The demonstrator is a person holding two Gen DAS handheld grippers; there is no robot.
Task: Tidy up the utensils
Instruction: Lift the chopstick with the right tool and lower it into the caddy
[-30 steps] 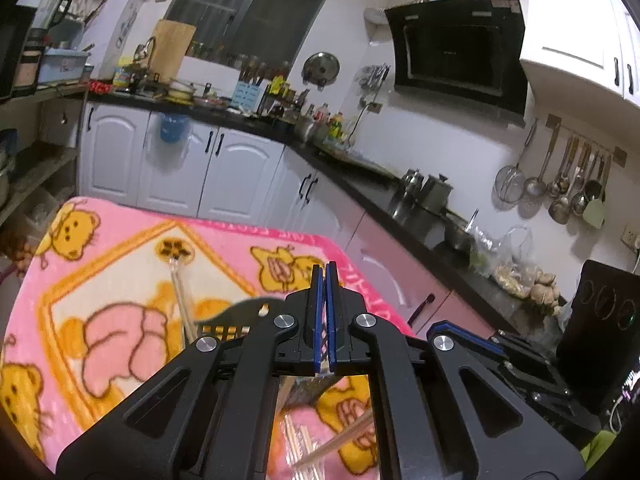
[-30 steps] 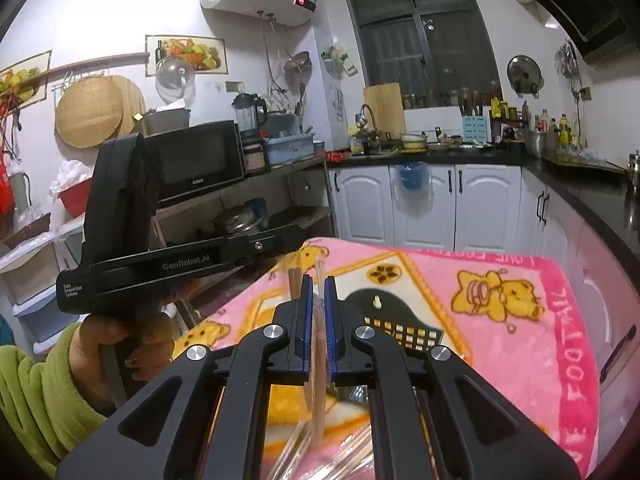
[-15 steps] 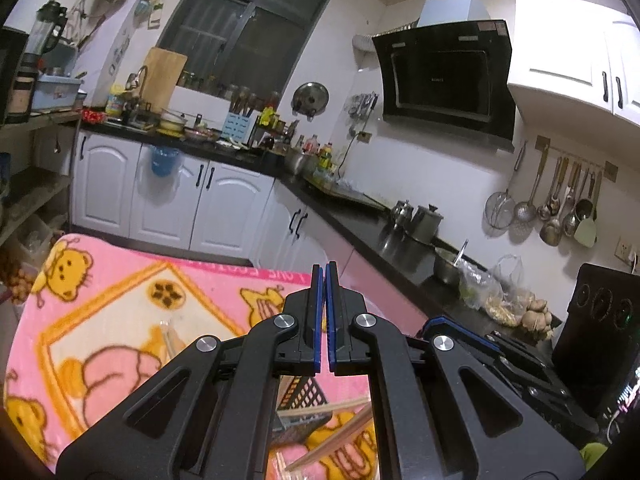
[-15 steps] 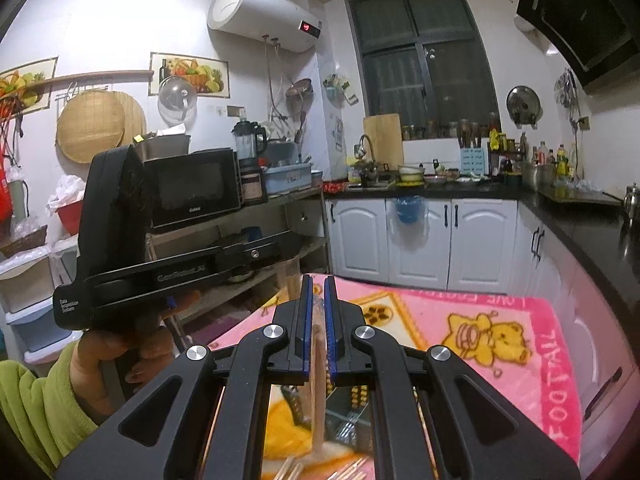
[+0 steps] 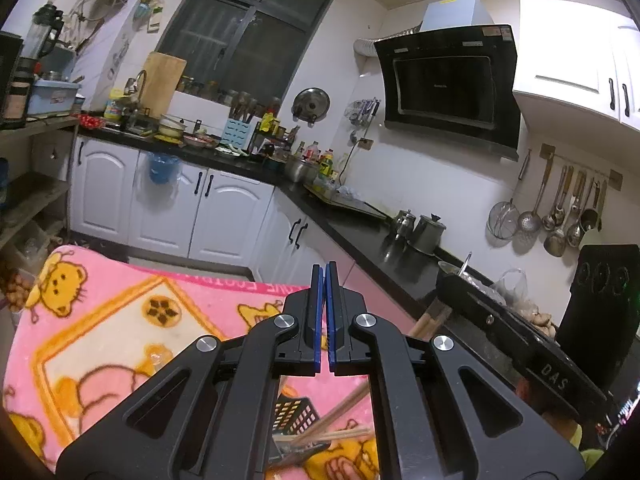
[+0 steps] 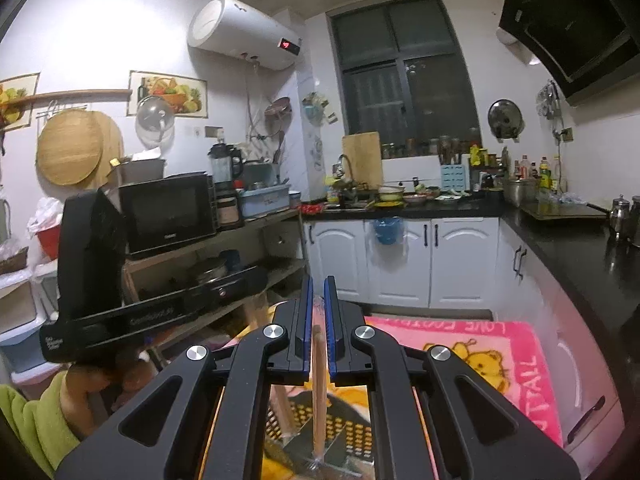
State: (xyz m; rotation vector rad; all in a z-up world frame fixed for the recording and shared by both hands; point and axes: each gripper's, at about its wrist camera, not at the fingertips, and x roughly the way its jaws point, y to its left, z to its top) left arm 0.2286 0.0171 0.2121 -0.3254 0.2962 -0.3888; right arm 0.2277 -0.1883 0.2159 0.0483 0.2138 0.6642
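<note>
My right gripper (image 6: 319,280) is shut on a pair of wooden chopsticks (image 6: 319,380) in a clear wrapper. They hang upright, their lower ends over the black perforated utensil holder (image 6: 348,432), which lies on the pink blanket (image 6: 500,344). Another wooden stick (image 6: 282,404) leans beside them. My left gripper (image 5: 323,270) is shut with nothing between its blue pads, raised above the blanket (image 5: 120,304). Under it I see the holder (image 5: 296,412) and loose chopsticks (image 5: 340,416) across its mouth. The right gripper's body (image 5: 520,344) shows at the right of the left wrist view.
A hand in a green sleeve (image 6: 32,420) holds the left gripper's handle at the left. A shelf with a microwave (image 6: 168,216) stands behind it. White cabinets (image 6: 400,264) and a black counter (image 5: 380,240) run along the back and right of the kitchen.
Both grippers have risen and tipped up, so the blanket and holder sit lower in both views. The wrapped chopsticks rose with the right gripper.
</note>
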